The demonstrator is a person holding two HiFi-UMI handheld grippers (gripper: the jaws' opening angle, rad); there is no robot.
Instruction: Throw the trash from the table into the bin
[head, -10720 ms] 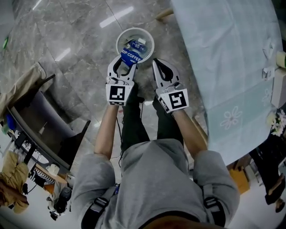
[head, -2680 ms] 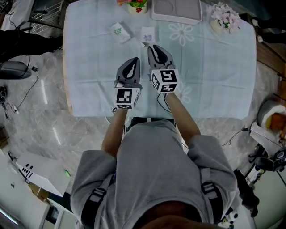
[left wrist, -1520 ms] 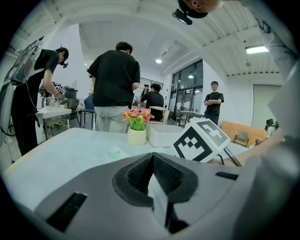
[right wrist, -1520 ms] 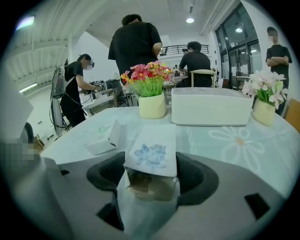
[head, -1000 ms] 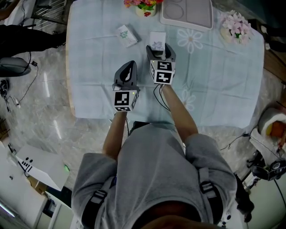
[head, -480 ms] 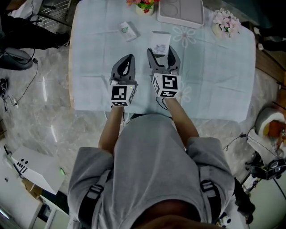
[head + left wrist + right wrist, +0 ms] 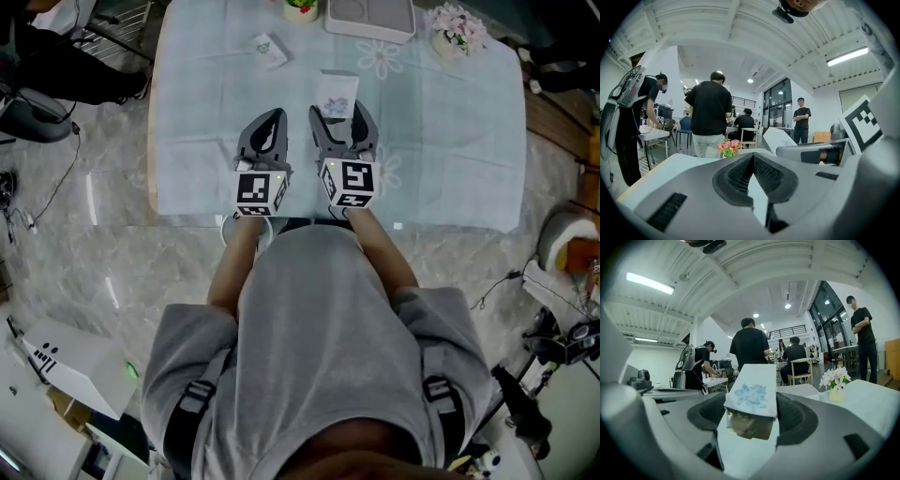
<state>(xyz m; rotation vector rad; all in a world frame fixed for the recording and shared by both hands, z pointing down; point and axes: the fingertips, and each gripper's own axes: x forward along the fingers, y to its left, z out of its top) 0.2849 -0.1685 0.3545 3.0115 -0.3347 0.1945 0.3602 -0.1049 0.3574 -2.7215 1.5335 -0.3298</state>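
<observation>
A white packet printed with a blue flower [image 7: 336, 92] is pinched in my right gripper [image 7: 339, 111], which is shut on it and holds it above the pale blue tablecloth [image 7: 450, 141]. In the right gripper view the packet [image 7: 751, 386] stands upright between the jaws of that gripper [image 7: 751, 404]. My left gripper [image 7: 272, 116] hovers beside it on the left, shut with nothing in it; its jaws [image 7: 752, 158] meet tip to tip. The left gripper view also catches the right gripper [image 7: 820, 152] and the packet [image 7: 780, 139]. No bin is in view.
A second small packet [image 7: 268, 47] lies at the far left of the table. A flower pot [image 7: 302, 7], a grey tray [image 7: 370, 17] and pink flowers [image 7: 454, 23] line the far edge. Several people [image 7: 750, 352] stand beyond the table.
The right gripper closed on the flower packet and lifted it off the cloth. Both grippers have risen and drawn back toward the table's near edge.
</observation>
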